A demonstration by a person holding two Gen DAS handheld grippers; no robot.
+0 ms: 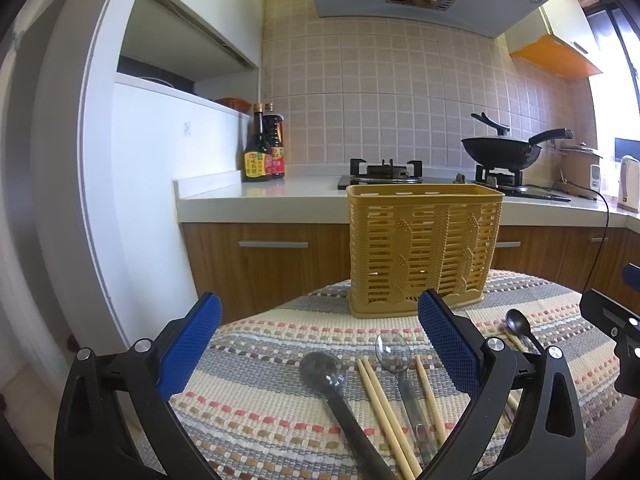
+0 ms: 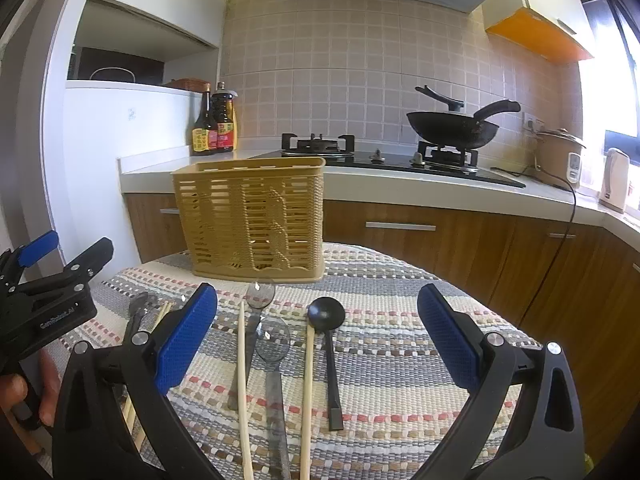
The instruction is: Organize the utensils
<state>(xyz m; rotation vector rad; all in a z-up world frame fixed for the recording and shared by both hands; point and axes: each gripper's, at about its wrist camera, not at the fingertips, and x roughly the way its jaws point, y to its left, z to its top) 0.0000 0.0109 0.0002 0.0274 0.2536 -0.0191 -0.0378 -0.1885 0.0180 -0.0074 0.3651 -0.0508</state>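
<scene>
Nothing had gone into the yellow slotted utensil basket (image 2: pixel 249 216) yet, as far as its lattice walls showed — it stood upright and seemingly empty at the far side of the striped woven mat (image 2: pixel 400 360), so the job looked to be at its very start. Both tools hovered low over the near part of the mat: the left gripper (image 1: pixel 320 344) and the right gripper (image 2: pixel 318 336) each had their blue pads spread wide, grasping nothing.

Utensils lay flat in a loose row, handles toward the person. Between the right gripper's fingers lay two wooden chopsticks (image 2: pixel 242 380), a clear plastic spoon (image 2: pixel 273 346), a second clear spoon (image 2: pixel 260 294) nearer the basket, and a black spoon (image 2: pixel 326 312) to the right, well apart from its neighbours. Under the left gripper lay a dark ladle-like spoon (image 1: pixel 322 366), a pair of chopsticks (image 1: pixel 376 396) and a clear spoon (image 1: pixel 393 354).

The next move probably called for lowering over one piece, closing across its handle, lifting, tipping it upright and dropping it through the basket's open top. The black spoon seemed the easiest pick — the chopsticks lay close beside the clear spoons.

Room above the mat was free, though the mat's edge fell away on every side and the basket stood close to its far edge.
</scene>
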